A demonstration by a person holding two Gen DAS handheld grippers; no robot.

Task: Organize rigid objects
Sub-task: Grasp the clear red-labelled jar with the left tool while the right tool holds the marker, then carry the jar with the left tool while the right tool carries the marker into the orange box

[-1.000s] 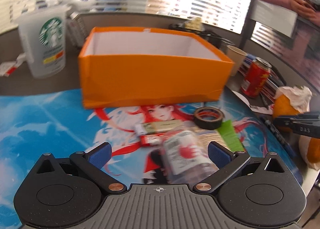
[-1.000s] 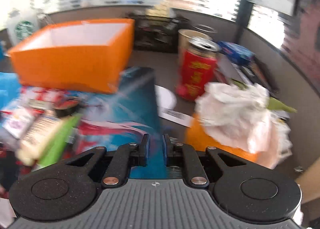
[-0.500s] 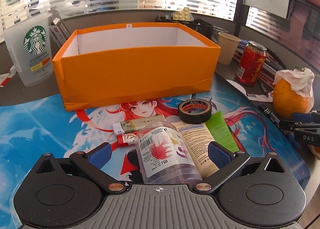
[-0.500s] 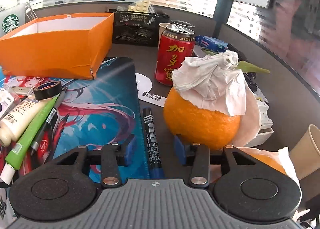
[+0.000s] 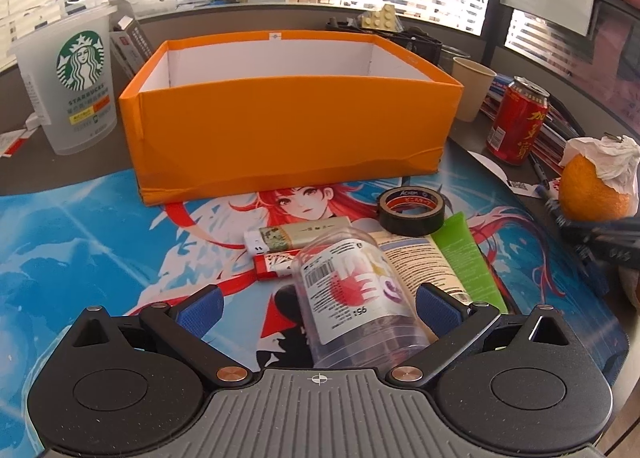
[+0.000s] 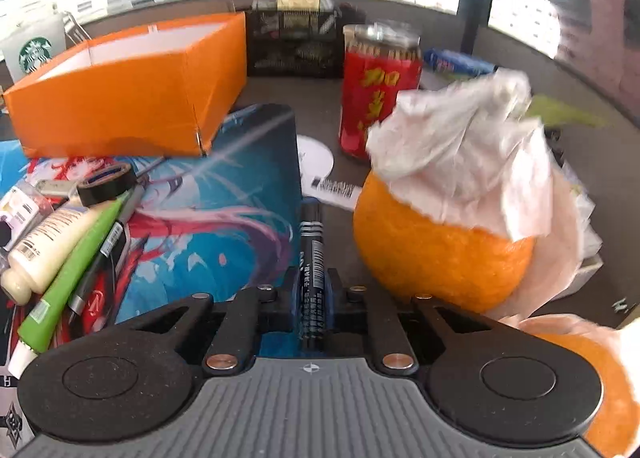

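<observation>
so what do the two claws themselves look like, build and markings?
Both match. The left claw has black linkage fingers with blue ribbed pads, copper-coloured pivot pins, two round black textured housings and a grey ribbed centre plate with a small white crosshair mark. The right claw has the same black links, blue pads, grey ribbed plate and crosshair. No cables, hands or sleeves show.

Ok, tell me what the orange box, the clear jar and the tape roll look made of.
Orange box: apparently paperboard, matte orange outside, white inside; its lower edge is creased. Clear jar: likely transparent plastic, glossy, with a printed label. Tape roll: black, slightly shiny, probably vinyl tape on a printed core.
</observation>
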